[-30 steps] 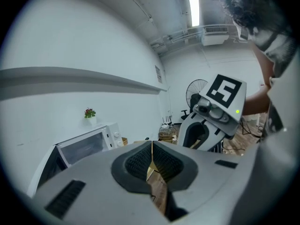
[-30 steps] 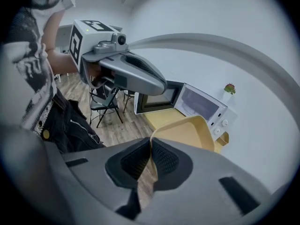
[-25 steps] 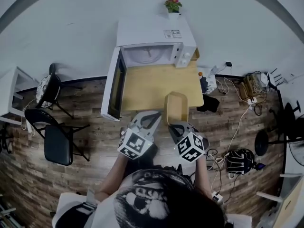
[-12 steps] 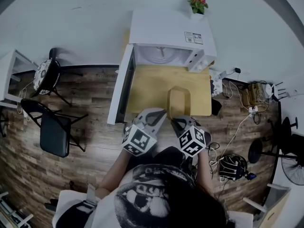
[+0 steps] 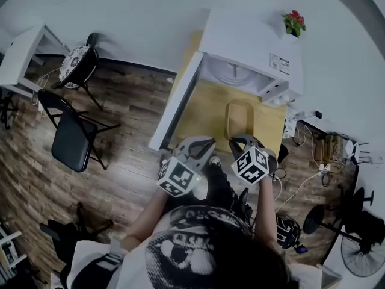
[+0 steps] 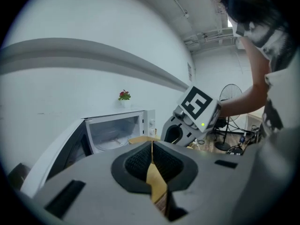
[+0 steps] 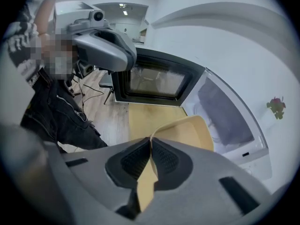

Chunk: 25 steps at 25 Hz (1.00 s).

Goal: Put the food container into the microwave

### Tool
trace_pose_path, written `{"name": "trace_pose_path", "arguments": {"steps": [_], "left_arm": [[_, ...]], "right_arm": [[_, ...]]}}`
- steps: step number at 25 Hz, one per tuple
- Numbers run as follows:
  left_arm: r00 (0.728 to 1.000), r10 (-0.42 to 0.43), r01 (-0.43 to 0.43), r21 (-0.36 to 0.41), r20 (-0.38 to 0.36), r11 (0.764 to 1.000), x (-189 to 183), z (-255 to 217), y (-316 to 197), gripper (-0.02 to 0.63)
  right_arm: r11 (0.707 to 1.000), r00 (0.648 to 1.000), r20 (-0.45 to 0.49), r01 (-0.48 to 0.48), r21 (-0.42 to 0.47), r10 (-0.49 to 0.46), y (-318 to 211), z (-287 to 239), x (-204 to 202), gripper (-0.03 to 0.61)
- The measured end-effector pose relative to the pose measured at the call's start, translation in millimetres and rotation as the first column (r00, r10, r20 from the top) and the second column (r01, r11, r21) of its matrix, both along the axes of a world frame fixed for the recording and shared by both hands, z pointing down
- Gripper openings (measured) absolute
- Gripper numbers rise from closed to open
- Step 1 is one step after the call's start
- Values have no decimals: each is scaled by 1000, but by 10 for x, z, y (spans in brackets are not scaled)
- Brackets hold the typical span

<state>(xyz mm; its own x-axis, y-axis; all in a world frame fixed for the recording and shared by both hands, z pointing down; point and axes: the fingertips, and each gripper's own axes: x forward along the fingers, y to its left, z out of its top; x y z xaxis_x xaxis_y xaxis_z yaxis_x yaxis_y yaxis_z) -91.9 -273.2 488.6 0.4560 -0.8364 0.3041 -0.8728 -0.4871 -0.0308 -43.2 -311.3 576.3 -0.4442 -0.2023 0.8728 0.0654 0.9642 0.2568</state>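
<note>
The tan food container [image 5: 239, 119] is over the wooden table [image 5: 201, 110], close in front of the white microwave [image 5: 252, 41]. The microwave's door [image 5: 177, 104] hangs open to the left and its cavity [image 7: 225, 111] is bare. My right gripper [image 5: 240, 142] is shut on the container's near rim [image 7: 187, 132], which runs between the pads. My left gripper [image 5: 203, 143] hovers beside it at the table's front edge. In the left gripper view its jaws [image 6: 151, 146] are shut with nothing in them. The right gripper's marker cube [image 6: 199, 104] shows in that view too.
A small flower pot [image 5: 295, 23] stands on the microwave. Two black chairs [image 5: 75, 140] [image 5: 81, 62] and a white table [image 5: 24, 53] are on the wood floor at left. Cables and bags [image 5: 325, 149] lie on the floor at right, with a fan [image 5: 361, 251] beyond.
The container has moved away from me toward the microwave opening, still in the right gripper. The left gripper went forward alongside. The head view has swung left.
</note>
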Motion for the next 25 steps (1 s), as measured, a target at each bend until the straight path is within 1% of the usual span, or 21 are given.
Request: {"name": "trace_pose_path", "arguments": {"steps": [3,6,12,17,20,23,25], "left_arm": [[997,-71,72,-9,15,997,-91,21,-41,8],[989,-146,147,-13,31,989,-163,-4,-88,8],[957,-284,285,-4,61,959,-236,-96,-242,8],[932,-352,354,-8,84,935,-150,-107,-338,8],[914,-396,399,-11,93,917,-128,-94,-359,8],[897,-431,434,-14,102,901,-91,-84,-354,8],[887,-450,454,-17,109,891,-59,-75,-335,8]], "right_arm": [[997,998,-9,69,19,-68,-236,33,-82,20],[989,990,-26,141,37,-140,-481,82,-178,20],[958,958,-99,275,76,-268,-953,282,-361,21],[922,922,-162,371,109,-351,-1281,467,-467,21],[901,903,-184,414,131,-388,-1438,573,-548,21],[878,888,-208,447,172,-411,-1606,623,-635,21],[868,884,-218,455,198,-414,-1735,663,-695,22]]}}
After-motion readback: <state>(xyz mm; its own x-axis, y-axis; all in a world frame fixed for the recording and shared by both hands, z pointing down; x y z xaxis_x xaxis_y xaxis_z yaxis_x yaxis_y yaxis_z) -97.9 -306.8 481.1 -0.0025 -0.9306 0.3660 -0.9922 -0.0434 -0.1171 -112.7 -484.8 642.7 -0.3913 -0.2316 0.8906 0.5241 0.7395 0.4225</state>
